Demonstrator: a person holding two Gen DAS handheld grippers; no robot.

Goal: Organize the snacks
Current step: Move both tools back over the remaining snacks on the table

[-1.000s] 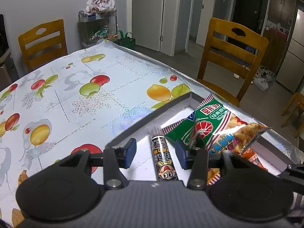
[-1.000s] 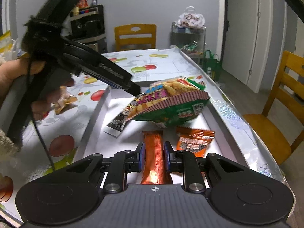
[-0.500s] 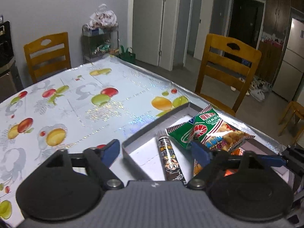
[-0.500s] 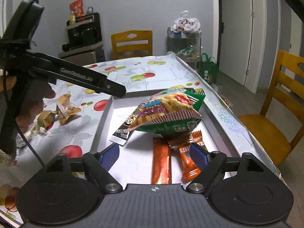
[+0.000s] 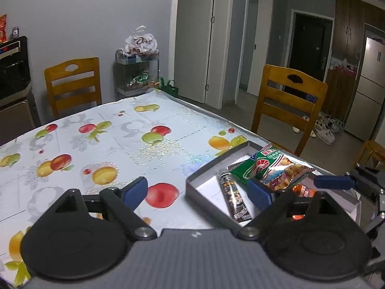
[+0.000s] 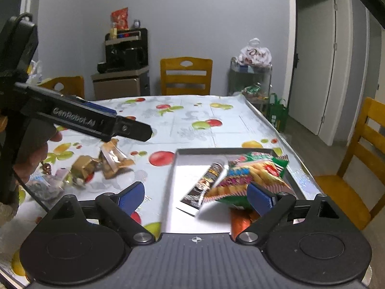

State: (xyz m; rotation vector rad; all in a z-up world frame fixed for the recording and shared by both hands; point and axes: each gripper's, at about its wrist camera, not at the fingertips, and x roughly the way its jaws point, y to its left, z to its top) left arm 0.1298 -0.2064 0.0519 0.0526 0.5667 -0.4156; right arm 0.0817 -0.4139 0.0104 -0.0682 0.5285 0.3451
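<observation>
A grey tray (image 5: 211, 166) (image 6: 216, 149) near the table's right edge holds a dark stick snack (image 5: 232, 197) (image 6: 207, 185), a green and orange cracker bag (image 5: 276, 171) (image 6: 255, 175) and orange packets (image 5: 302, 190) (image 6: 240, 221). My left gripper (image 5: 197, 191) hangs over the tray's left corner and the tablecloth, its jaws opening with nothing between them. My right gripper (image 6: 195, 198) hovers above the tray's near end, its jaws also opening and empty. The left gripper (image 6: 142, 132), held by a hand (image 6: 36, 159), shows in the right wrist view.
Several loose wrapped snacks (image 6: 84, 168) lie on the fruit-print tablecloth (image 5: 168, 149) left of the tray. Wooden chairs (image 5: 288, 101) (image 6: 186, 74) stand at the table's sides. A wire cart (image 5: 137, 72) with bags stands by the far wall.
The right gripper let go of the orange bar and opened wide. The left jaws spread away from the dark stick. Both grippers rose and drew back from the tray, the left one moving leftward.
</observation>
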